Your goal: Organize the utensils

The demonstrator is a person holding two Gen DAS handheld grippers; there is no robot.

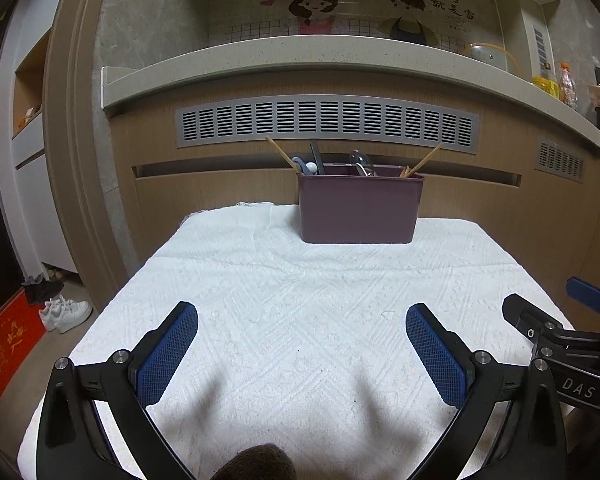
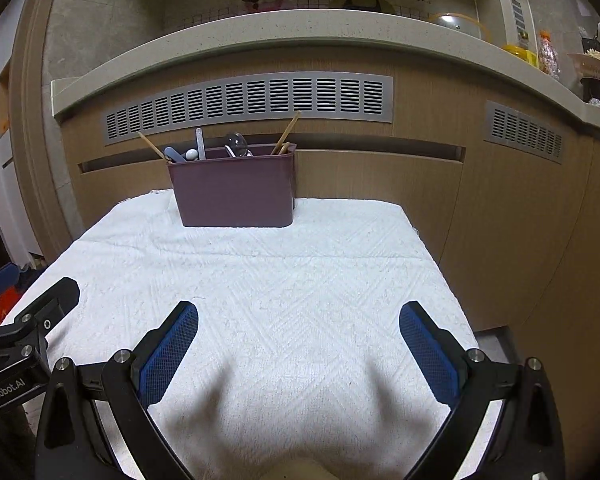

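Observation:
A maroon utensil holder [image 1: 358, 208] stands at the far edge of a white towel-covered table [image 1: 284, 308]; it also shows in the right wrist view [image 2: 236, 192]. Wooden chopsticks [image 1: 278, 153], a spoon [image 1: 362, 162] and other utensils stick out of it. Chopsticks [image 2: 286, 133] and a spoon [image 2: 237, 145] show in the right wrist view too. My left gripper [image 1: 302, 326] is open and empty over the near part of the towel. My right gripper [image 2: 299, 324] is open and empty beside it, and shows at the right in the left wrist view [image 1: 556, 320].
A wooden cabinet with grey vents [image 1: 328, 122] and a light counter [image 1: 300, 50] rise behind the table. Bottles [image 1: 568, 84] and a pot lid [image 1: 486, 54] sit on the counter at right. White shoes [image 1: 64, 314] and a red mat [image 1: 4, 352] lie on the floor at left.

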